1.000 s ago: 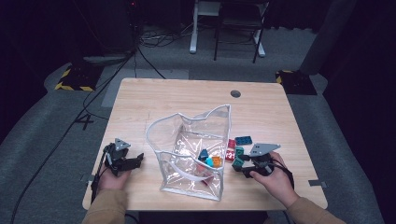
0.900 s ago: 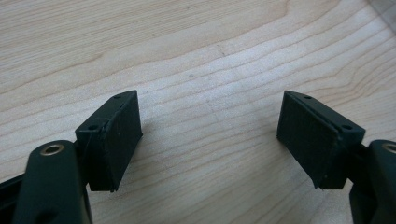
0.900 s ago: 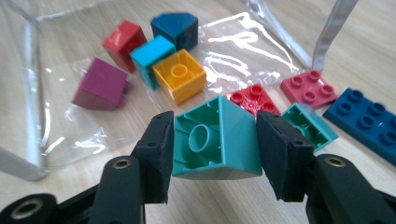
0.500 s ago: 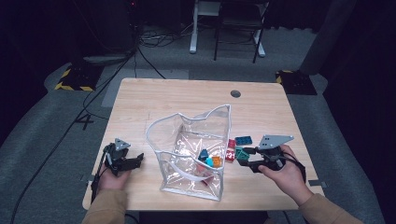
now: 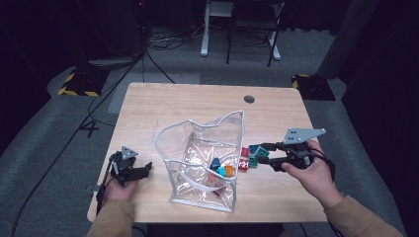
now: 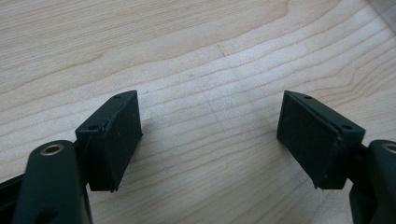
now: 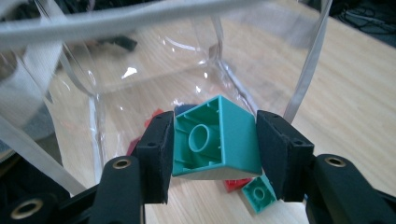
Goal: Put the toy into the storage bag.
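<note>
**benchrat:** Your right gripper (image 7: pixel 215 154) has its pads clamped on a teal brick (image 7: pixel 217 140). It's squeezed from both sides, hollow underside facing the camera, tilted a bit. It sits right at the side wall of the clear bag (image 5: pixel 205 163), on the outside of it as far as I can tell. Below it, on the table (image 5: pixel 188 101), there's a smaller teal brick (image 7: pixel 258 193) and a red brick (image 7: pixel 236 184).

**plasticfan:** And in the high view?

**benchrat:** There your right gripper (image 5: pixel 264 154) is level and points at the bag's right side, the teal brick (image 5: pixel 258 151) in its tips, with your right hand (image 5: pixel 311 170) behind it. A red brick (image 5: pixel 244 161) lies just beside the bag there. Inside the bag you've got a few bricks at the bottom, an orange brick (image 5: pixel 229 170) among them.

**plasticfan:** Left side?

**benchrat:** Your left gripper (image 6: pixel 210 135) is wide open, nothing between the pads, just bare wood under it. In the high view it (image 5: pixel 141 170) sits near the table's front left, well apart from the bag.
</note>
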Available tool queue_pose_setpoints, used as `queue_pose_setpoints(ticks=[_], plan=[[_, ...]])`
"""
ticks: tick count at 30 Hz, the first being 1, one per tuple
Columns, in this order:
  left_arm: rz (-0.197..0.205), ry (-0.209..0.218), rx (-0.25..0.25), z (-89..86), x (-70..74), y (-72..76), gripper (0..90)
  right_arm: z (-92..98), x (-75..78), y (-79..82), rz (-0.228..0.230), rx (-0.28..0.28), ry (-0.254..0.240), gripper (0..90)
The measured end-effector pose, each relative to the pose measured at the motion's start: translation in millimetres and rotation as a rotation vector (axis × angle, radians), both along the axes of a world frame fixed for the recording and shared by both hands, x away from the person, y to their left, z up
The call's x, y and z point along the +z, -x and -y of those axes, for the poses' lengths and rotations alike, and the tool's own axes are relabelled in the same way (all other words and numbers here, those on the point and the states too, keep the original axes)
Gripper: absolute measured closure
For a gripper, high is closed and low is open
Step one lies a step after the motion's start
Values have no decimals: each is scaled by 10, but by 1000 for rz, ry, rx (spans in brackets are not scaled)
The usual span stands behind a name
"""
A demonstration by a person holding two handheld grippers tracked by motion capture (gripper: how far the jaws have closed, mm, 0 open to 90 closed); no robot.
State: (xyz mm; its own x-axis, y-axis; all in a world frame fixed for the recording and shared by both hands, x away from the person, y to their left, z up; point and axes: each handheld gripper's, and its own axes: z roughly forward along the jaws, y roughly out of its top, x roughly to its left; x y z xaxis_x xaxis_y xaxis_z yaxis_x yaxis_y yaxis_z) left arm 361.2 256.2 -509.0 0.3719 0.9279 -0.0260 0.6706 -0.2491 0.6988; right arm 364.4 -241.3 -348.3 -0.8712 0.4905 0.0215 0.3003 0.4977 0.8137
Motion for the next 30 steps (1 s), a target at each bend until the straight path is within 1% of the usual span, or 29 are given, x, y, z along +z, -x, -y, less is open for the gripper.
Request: queue_pose_setpoints(ticks=[5, 14, 17, 22, 30], plan=[[0, 0, 0, 0, 0, 0, 223, -33, 195, -25, 16, 11, -10, 493], [0, -1, 0, -1, 0, 0, 223, -107, 460, -87, 28, 22, -33, 493], [1, -1, 0, -1, 0, -1, 223, -132, 518, -112, 28, 26, -42, 493], [1, 0, 0, -1, 0, -1, 223, -200, 598, -169, 23, 32, -73, 493], [0, -1, 0, -1, 0, -1, 223, -411, 672, -276, 27, 54, -75, 493]])
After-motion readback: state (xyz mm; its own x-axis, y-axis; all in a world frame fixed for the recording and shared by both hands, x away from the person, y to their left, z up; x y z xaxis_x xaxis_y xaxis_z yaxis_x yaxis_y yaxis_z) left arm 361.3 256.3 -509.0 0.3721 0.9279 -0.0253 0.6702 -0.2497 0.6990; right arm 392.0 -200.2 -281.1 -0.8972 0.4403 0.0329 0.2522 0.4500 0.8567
